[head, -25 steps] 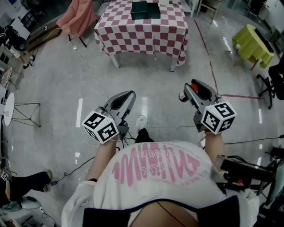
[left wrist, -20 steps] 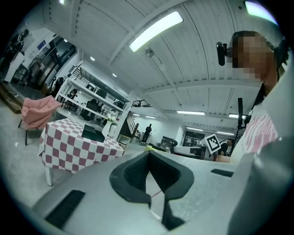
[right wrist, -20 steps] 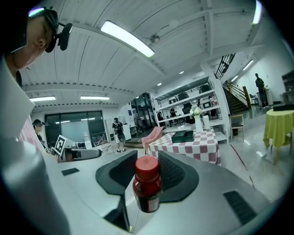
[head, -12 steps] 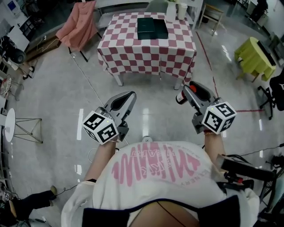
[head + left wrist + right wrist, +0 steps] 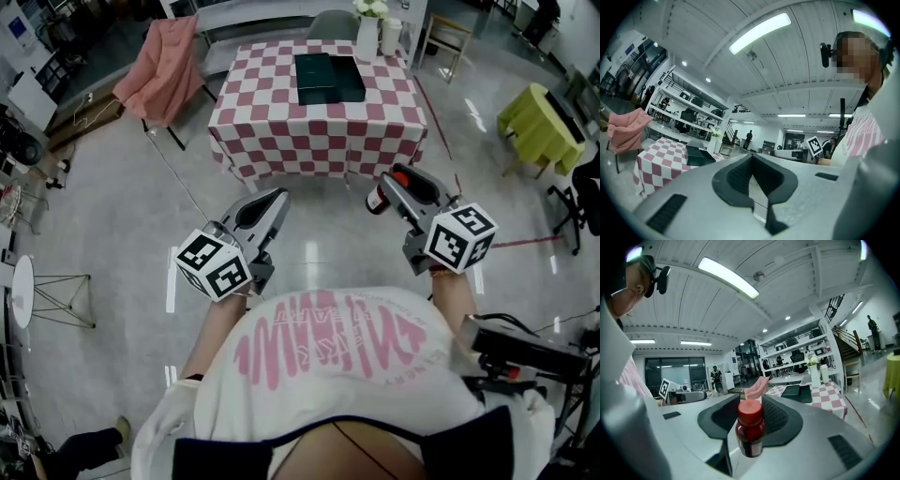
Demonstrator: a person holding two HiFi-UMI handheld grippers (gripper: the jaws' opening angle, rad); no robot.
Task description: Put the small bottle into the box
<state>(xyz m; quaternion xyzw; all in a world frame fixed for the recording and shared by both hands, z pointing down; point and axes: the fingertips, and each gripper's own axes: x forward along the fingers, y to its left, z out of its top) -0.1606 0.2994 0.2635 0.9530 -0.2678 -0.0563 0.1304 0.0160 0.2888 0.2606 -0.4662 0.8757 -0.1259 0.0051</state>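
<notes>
A small dark bottle (image 5: pixel 377 199) with a red cap sits between the jaws of my right gripper (image 5: pixel 386 187), which is shut on it. In the right gripper view the bottle (image 5: pixel 750 432) stands upright between the pads of that gripper (image 5: pixel 751 403). My left gripper (image 5: pixel 277 199) is held level beside it; in its own view the left gripper (image 5: pixel 751 157) has its pads meeting with nothing between them. The dark box (image 5: pixel 328 79) lies on a red-and-white checkered table (image 5: pixel 281 122) ahead of both grippers, and shows as the box (image 5: pixel 799 391) in the right gripper view too.
A white vase with flowers (image 5: pixel 367 33) stands at the table's far edge. A chair draped in pink cloth (image 5: pixel 164 70) is left of the table. A yellow-green covered table (image 5: pixel 539 98) stands at the right, a round white side table (image 5: pixel 19 281) at the far left.
The checkered table with the box has come nearer in the head view as both grippers were carried forward over the floor. The bottle stays in the right gripper.
</notes>
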